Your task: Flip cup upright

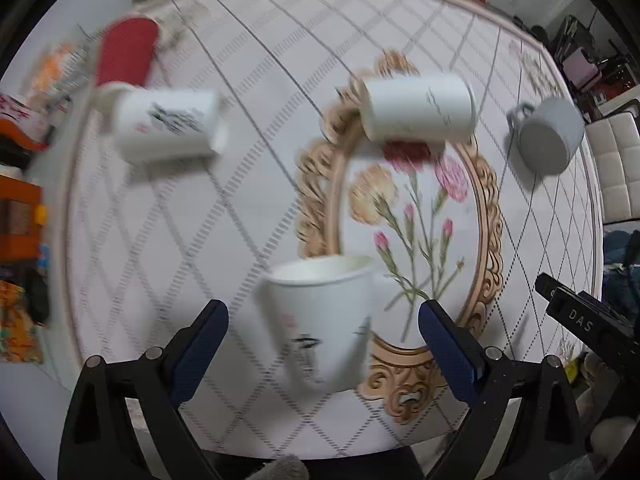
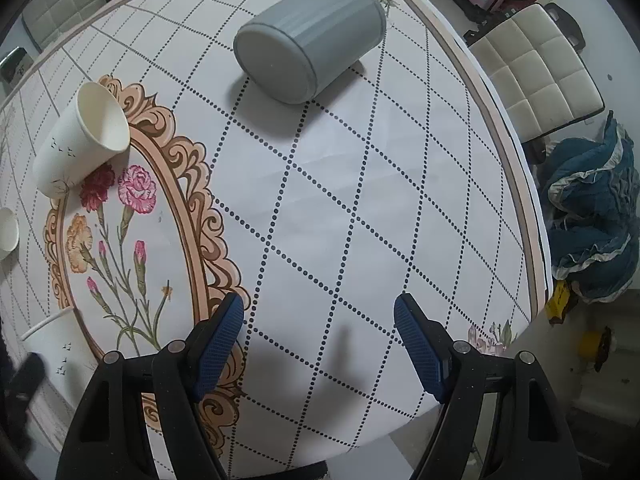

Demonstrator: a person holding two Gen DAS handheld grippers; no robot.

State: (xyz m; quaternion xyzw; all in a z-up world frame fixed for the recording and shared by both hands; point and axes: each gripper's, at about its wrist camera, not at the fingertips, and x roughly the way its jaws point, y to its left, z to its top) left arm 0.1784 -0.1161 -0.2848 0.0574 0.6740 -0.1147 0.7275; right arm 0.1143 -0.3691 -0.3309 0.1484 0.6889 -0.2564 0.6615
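In the left wrist view a white paper cup (image 1: 324, 320) stands upright on the table between the blue fingers of my left gripper (image 1: 323, 344), which is open and not touching it. Two more white paper cups lie on their sides, one at the left (image 1: 168, 126) and one in the middle (image 1: 418, 108). A grey mug (image 1: 550, 134) lies on its side at the right. In the right wrist view my right gripper (image 2: 319, 344) is open and empty above the tablecloth; the grey mug (image 2: 310, 38) lies far ahead, base toward me, and a tipped paper cup (image 2: 82, 138) lies at the left.
The round table (image 2: 360, 200) has a diamond-patterned cloth with a floral oval. A red cup (image 1: 126, 52) lies at the far left edge. A white chair (image 2: 536, 68) and a blue cloth heap (image 2: 592, 216) are beyond the right edge. Clutter borders the left side (image 1: 20, 200).
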